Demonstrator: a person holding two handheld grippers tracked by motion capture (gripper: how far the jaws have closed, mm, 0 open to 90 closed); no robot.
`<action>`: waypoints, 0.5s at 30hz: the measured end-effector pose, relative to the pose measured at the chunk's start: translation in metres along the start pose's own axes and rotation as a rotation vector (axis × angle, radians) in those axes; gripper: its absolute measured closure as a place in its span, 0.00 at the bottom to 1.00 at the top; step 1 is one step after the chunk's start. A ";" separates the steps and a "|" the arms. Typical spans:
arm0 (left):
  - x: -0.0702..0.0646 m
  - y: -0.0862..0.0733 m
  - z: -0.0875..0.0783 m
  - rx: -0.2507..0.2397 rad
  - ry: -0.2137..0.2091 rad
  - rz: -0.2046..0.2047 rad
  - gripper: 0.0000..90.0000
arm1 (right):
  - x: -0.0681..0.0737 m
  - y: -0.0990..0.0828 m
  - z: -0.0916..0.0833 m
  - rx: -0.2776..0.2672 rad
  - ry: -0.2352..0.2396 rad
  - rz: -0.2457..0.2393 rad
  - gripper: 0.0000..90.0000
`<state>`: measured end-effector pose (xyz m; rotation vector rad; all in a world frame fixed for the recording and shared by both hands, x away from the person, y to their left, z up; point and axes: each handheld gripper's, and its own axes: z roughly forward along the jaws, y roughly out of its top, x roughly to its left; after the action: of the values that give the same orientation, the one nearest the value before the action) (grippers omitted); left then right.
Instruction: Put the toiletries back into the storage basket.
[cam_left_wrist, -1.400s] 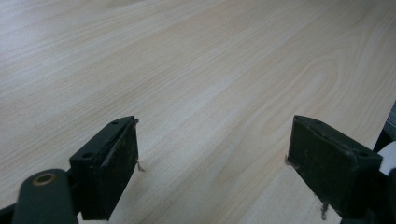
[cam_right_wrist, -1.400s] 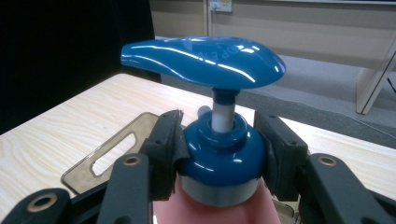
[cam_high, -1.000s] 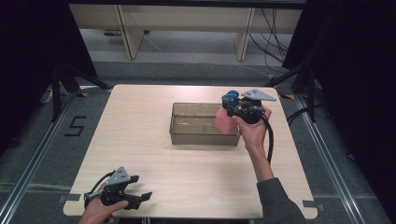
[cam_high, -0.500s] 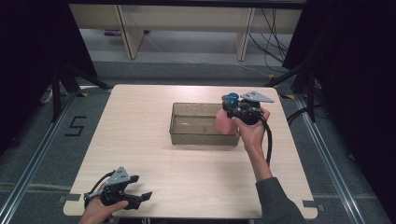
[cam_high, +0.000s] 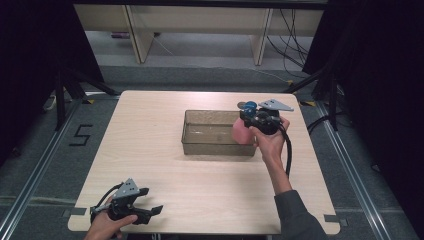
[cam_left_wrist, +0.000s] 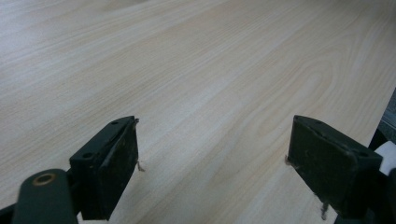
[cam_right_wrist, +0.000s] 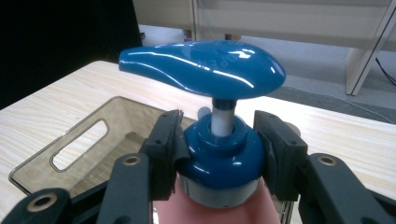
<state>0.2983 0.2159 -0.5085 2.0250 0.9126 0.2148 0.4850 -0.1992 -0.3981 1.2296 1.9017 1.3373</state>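
A pink pump bottle (cam_high: 243, 131) with a blue pump head (cam_right_wrist: 205, 65) hangs over the right end of a clear brownish bin (cam_high: 210, 142). My right gripper (cam_right_wrist: 219, 144) is shut on the bottle's blue collar (cam_right_wrist: 219, 156), one pad on each side. In the high view that right gripper (cam_high: 252, 120) sits at the bin's right rim, held by a hand. My left gripper (cam_high: 150, 210) rests near the table's front left corner, and in its own view the left gripper (cam_left_wrist: 212, 163) stands open over bare wood.
The light wooden table (cam_high: 150, 125) has dark floor around it. Shelf legs (cam_high: 135, 35) and cables (cam_high: 290, 25) lie beyond the far edge. The bin's inside looks empty, with a handle slot (cam_right_wrist: 79, 144) in its end wall.
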 end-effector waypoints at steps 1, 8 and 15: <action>0.000 0.000 0.001 -0.009 -0.004 -0.007 0.17 | -0.002 0.000 0.000 -0.002 -0.005 -0.030 0.59; 0.000 0.001 0.000 0.001 -0.006 -0.003 0.17 | -0.002 -0.005 0.004 0.019 0.002 -0.026 0.59; 0.000 0.000 -0.001 -0.006 -0.002 -0.003 0.17 | 0.000 -0.009 0.007 0.035 0.008 -0.021 0.59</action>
<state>0.2980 0.2159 -0.5077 2.0175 0.9124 0.2139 0.4868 -0.1975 -0.4094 1.2192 1.9458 1.3055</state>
